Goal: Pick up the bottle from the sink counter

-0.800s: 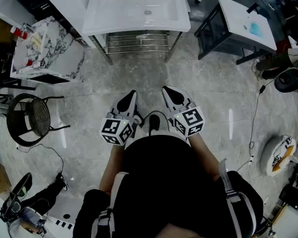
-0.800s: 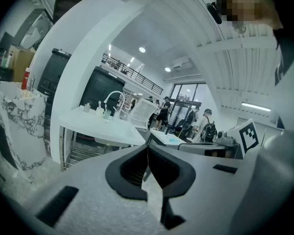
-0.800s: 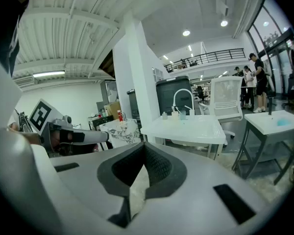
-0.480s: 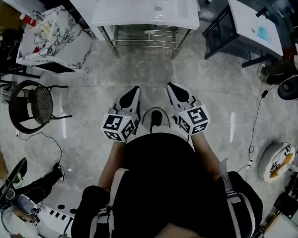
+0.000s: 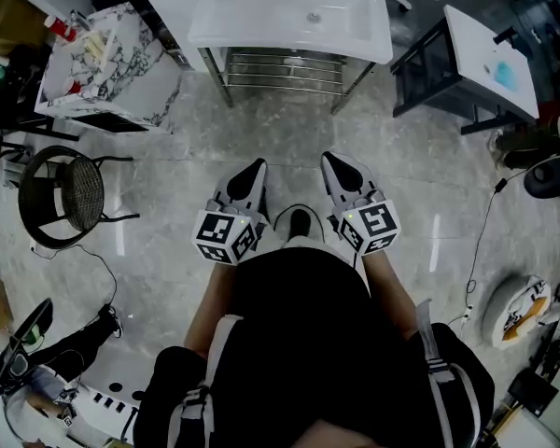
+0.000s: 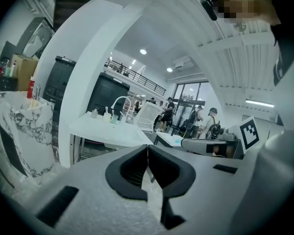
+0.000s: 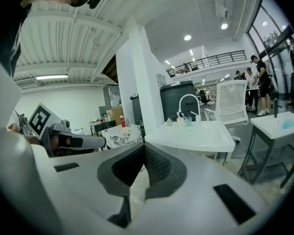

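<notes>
- My left gripper (image 6: pixel 147 150) has its jaws pressed together on nothing, and my right gripper (image 7: pixel 143 150) is the same
- I see both held well short of the sink counter (image 5: pixel 261 28)
- The bottle (image 7: pixel 169 122) stands upright at the counter's back, near the faucet (image 7: pixel 188 102)

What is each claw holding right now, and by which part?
Nothing. The left claw and the right claw are both shut and empty, well short of the sink counter.
</notes>
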A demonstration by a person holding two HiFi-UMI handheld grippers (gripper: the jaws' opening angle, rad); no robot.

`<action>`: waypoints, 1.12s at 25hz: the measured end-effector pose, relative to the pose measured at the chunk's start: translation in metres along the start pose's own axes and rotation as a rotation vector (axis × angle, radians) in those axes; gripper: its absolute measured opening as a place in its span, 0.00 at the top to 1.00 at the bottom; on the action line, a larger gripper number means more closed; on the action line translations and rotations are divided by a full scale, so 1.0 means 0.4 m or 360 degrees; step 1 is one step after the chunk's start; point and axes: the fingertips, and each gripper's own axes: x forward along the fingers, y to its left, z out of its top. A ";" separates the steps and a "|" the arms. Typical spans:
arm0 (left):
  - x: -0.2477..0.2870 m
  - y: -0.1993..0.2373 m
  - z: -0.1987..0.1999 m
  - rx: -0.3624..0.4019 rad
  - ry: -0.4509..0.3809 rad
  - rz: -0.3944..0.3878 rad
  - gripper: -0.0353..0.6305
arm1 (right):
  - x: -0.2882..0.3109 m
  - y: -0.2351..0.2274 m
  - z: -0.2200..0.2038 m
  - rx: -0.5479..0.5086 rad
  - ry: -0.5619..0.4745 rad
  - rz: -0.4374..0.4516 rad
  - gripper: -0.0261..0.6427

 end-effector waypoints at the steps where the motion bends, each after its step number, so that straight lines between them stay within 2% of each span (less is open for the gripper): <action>1: 0.005 0.020 0.008 0.0001 0.0004 -0.0007 0.92 | 0.022 0.001 0.010 0.0003 -0.0005 -0.0016 0.95; 11: 0.077 0.189 0.128 0.0058 -0.0015 -0.0124 0.92 | 0.224 0.019 0.103 0.0050 -0.0059 -0.0136 0.95; 15: 0.099 0.226 0.130 0.0042 0.0014 -0.0194 0.92 | 0.247 0.031 0.101 -0.0091 -0.0049 -0.0236 0.95; 20: 0.145 0.262 0.121 0.0033 0.0076 -0.0233 0.92 | 0.275 -0.012 0.114 -0.0022 -0.0065 -0.0339 0.95; 24: 0.209 0.272 0.135 0.0034 0.0088 -0.0239 0.92 | 0.321 -0.064 0.101 0.0065 -0.0022 -0.0324 0.95; 28: 0.281 0.304 0.172 0.0077 0.0091 -0.0205 0.92 | 0.414 -0.105 0.103 0.0149 0.0019 -0.0207 0.95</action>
